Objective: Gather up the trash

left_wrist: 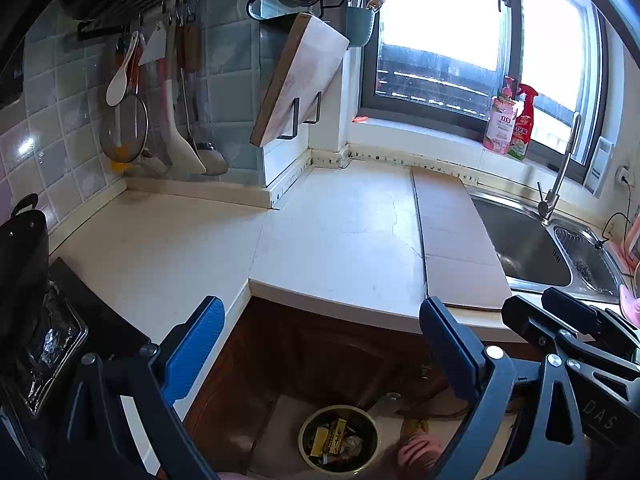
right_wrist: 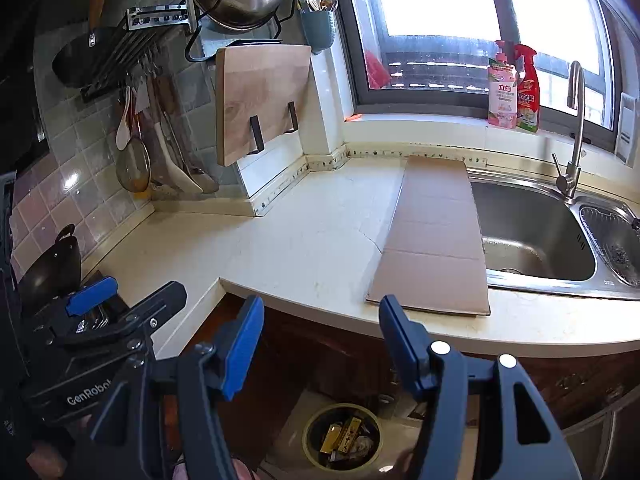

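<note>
Left gripper (left_wrist: 320,344): fingers spread wide, nothing between them; held above the counter's front edge, over the floor gap.
Right gripper (right_wrist: 320,340): fingers likewise wide apart, holding nothing; just right of the left gripper, at a similar height.
Trash bin (left_wrist: 338,442): round, on the floor in front of the cabinet, directly below both grippers; mouth faces up. Being round, it has no long axis to note.
Bin contents (right_wrist: 344,436): yellow packets and crumpled pale scraps lying in a jumble; single items too small to tell apart.
Countertop (left_wrist: 320,232): pale, L-shaped, with a crack running through it.
Cardboard sheet (right_wrist: 436,236): flat on the counter, long axis running from the front edge back toward the window; its right edge overhangs the sink.
Sink (right_wrist: 536,236): steel, right of the cardboard.
Left view only: stove corner with crumpled foil (left_wrist: 52,340); a pink slipper (left_wrist: 418,448) on the floor just right of the bin; the right gripper seen from the side at right.
Right view only: the whole sink basin and tap (right_wrist: 574,132); the cutting board (right_wrist: 262,100) seen face-on; the left gripper seen from the side at lower left.
Both views: two bottles (left_wrist: 510,122) on the window sill; hung utensils on the tiled wall.
</note>
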